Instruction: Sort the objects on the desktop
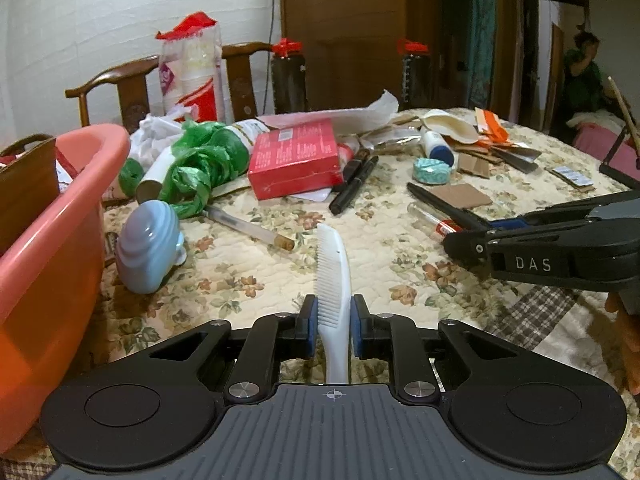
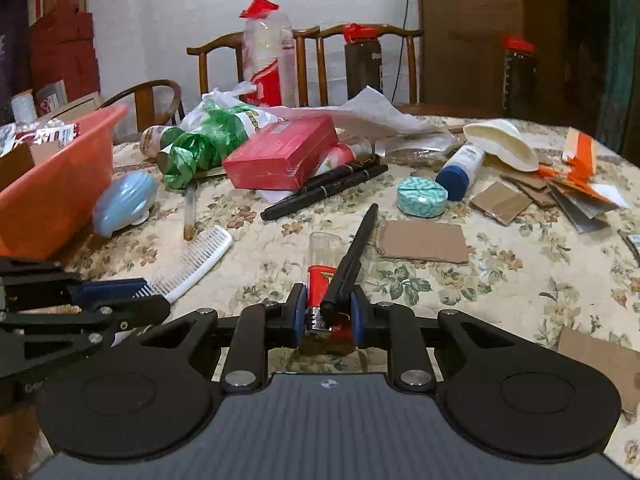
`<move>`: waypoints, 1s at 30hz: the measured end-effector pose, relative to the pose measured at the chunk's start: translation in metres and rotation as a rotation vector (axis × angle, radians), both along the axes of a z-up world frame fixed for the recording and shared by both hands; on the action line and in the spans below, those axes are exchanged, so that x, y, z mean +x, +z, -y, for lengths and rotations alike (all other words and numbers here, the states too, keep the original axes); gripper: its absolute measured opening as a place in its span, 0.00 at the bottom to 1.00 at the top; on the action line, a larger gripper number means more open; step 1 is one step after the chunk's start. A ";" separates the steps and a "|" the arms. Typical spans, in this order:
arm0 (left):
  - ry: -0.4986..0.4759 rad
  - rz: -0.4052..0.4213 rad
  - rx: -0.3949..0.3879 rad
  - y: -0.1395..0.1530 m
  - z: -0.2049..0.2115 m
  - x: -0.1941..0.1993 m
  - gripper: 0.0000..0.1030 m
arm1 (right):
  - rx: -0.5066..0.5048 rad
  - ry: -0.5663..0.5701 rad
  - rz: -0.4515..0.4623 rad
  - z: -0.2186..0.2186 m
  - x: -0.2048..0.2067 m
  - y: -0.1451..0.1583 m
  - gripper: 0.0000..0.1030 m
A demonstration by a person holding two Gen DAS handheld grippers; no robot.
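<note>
Left gripper (image 1: 331, 322) pinching comb (image 1: 334, 280), long axis toward 12 o'clock; basin (image 1: 60, 216) at 9 o'clock. Right gripper (image 2: 325, 312) clamping pen (image 2: 352, 256) and lighter (image 2: 320, 280).

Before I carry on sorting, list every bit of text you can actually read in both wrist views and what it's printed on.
"DAS": white letters on the side of the right gripper, seen from the left wrist view.
Red box: printing on its top label, too small to read.
Red and white cup sleeve: pink lettering, blurred.
Blue-capped bottle: label text unreadable.
Dark jar: white marking, too blurred.
Lighter between the right gripper's fingers: label unreadable.
</note>
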State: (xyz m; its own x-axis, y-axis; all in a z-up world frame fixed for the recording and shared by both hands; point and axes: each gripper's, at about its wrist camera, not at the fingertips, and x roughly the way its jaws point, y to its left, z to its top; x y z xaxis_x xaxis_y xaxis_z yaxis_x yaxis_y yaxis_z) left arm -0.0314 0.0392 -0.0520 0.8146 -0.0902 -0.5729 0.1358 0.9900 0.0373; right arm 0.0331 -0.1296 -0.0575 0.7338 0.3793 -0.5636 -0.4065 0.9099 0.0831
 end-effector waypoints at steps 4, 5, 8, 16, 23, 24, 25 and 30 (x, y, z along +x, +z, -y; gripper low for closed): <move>0.000 0.024 0.000 0.007 0.004 -0.003 0.13 | -0.005 0.000 0.049 0.000 -0.008 0.011 0.24; 0.002 0.032 0.001 0.010 0.004 -0.004 0.13 | -0.013 0.000 0.064 -0.001 -0.010 0.014 0.24; 0.004 0.054 0.006 0.018 0.006 -0.007 0.12 | -0.022 0.000 0.094 -0.002 -0.014 0.022 0.24; 0.020 0.114 0.016 0.047 -0.001 -0.015 0.12 | -0.023 0.009 0.157 -0.006 -0.023 0.043 0.24; 0.068 0.186 0.032 0.078 -0.022 -0.028 0.03 | -0.016 0.046 0.215 -0.029 -0.029 0.072 0.24; 0.079 0.195 0.036 0.083 -0.027 -0.030 0.01 | -0.014 0.053 0.223 -0.034 -0.029 0.076 0.24; 0.089 0.202 0.036 0.086 -0.032 -0.031 0.01 | -0.013 0.061 0.231 -0.040 -0.029 0.081 0.24; 0.158 0.239 0.033 0.106 -0.062 -0.038 0.01 | -0.006 0.132 0.265 -0.082 -0.033 0.102 0.24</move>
